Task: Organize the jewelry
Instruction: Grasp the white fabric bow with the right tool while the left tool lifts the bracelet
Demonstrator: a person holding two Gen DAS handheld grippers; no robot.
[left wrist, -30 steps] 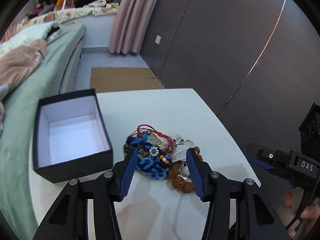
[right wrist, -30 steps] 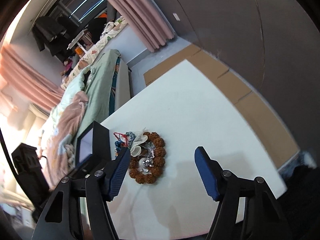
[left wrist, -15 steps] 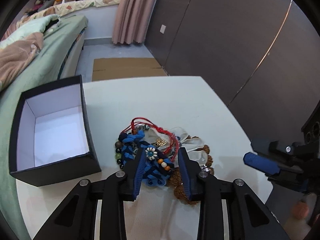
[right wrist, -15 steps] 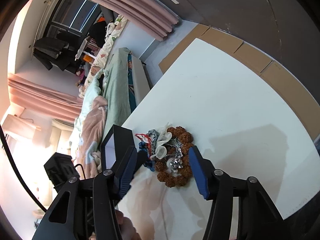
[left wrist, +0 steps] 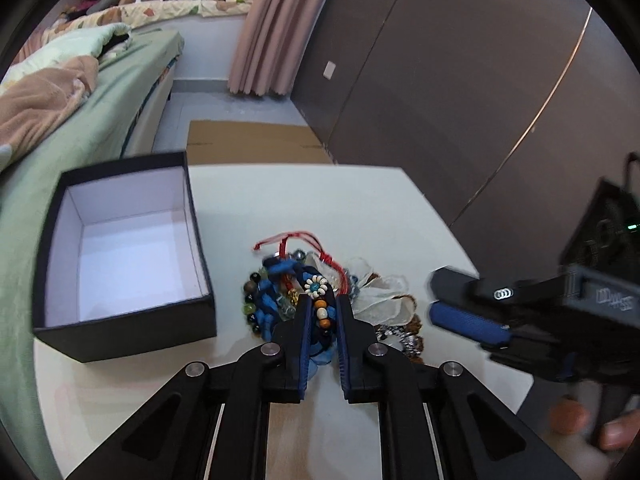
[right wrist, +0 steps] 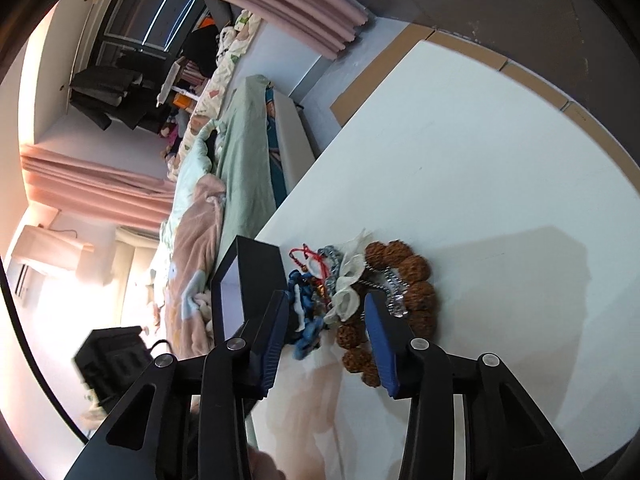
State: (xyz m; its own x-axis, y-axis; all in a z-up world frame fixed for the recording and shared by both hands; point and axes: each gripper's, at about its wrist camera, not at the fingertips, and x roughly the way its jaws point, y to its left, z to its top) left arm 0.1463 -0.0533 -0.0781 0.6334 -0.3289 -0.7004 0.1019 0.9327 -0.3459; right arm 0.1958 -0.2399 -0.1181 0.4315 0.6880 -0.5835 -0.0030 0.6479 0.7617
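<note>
A tangled jewelry pile lies on the white table: a blue knotted bracelet with a beaded flower, a red cord, a white fabric flower and a brown bead bracelet. My left gripper is closing, its pads pinching the blue bracelet's beaded strand. Coming in from the right, my right gripper is also closing. It straddles the white flower and blue cord without pressing on them. Left of the pile stands an open black box with a white, bare inside.
A bed with a green sheet and pink blanket runs along the table's left side. Flattened cardboard lies on the floor beyond the table. Dark wardrobe doors line the right. A hand holds the right gripper at lower right.
The left jaws narrowed from wide around the pile to a pinch on the blue bracelet. The right gripper rolled, came down toward the pile and narrowed around it.
</note>
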